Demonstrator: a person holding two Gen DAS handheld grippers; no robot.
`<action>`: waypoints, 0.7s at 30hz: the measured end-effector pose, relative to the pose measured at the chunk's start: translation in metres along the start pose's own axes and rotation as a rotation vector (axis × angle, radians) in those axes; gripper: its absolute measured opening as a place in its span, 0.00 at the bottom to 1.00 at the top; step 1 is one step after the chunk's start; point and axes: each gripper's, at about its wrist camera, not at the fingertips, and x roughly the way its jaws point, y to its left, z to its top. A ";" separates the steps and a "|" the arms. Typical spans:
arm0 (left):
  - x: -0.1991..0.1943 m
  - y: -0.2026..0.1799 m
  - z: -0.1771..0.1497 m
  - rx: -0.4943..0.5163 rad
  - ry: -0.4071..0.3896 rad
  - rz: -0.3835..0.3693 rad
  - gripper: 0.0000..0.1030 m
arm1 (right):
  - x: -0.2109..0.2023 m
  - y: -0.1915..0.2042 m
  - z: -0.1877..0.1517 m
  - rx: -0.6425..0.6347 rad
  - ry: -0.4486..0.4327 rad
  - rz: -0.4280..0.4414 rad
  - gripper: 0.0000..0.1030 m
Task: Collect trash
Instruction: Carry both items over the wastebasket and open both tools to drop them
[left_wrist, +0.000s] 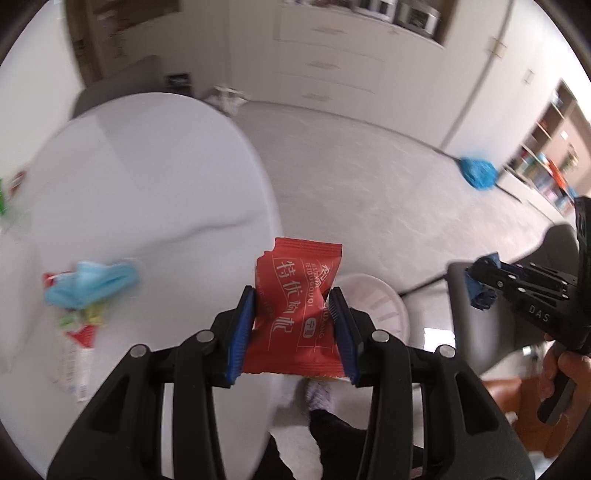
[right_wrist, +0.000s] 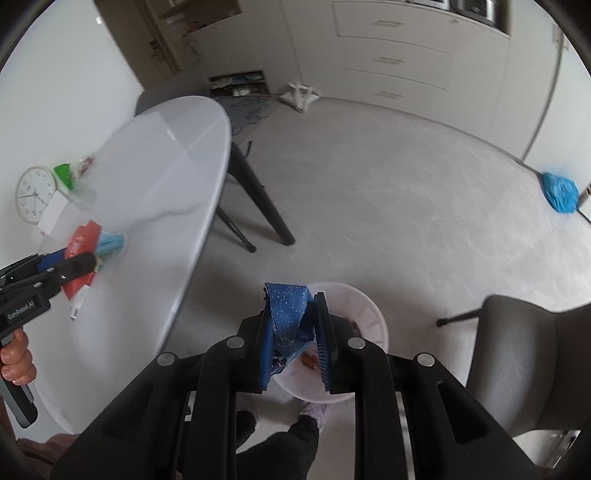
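My left gripper (left_wrist: 293, 295) is shut on a red snack wrapper (left_wrist: 295, 295) with white lettering, held at the table's edge near the white trash bin (left_wrist: 384, 302) on the floor. My right gripper (right_wrist: 293, 314) is shut on a crumpled blue wrapper (right_wrist: 288, 310) directly above the white bin (right_wrist: 354, 302), which holds some scraps. In the left wrist view the right gripper (left_wrist: 480, 284) shows at right with the blue wrapper (left_wrist: 480, 295). In the right wrist view the left gripper (right_wrist: 74, 264) shows at left over the table with the red wrapper (right_wrist: 81, 240).
On the round white table (left_wrist: 147, 166) lie a light blue face mask (left_wrist: 92, 280), a red-and-white wrapper (left_wrist: 74, 350) and green trash (right_wrist: 62, 175). A clock (right_wrist: 33, 194) lies on the table. A grey chair (right_wrist: 524, 354) stands right. A blue mop (right_wrist: 559, 192) lies on the floor.
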 end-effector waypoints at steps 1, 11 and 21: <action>0.009 -0.012 0.002 0.019 0.014 -0.023 0.39 | 0.000 -0.007 -0.003 0.006 0.003 -0.003 0.20; 0.065 -0.102 -0.003 0.175 0.159 -0.101 0.52 | 0.017 -0.056 -0.019 0.061 0.047 0.001 0.20; 0.048 -0.112 -0.006 0.180 0.117 -0.070 0.84 | 0.040 -0.057 -0.021 0.063 0.076 0.036 0.21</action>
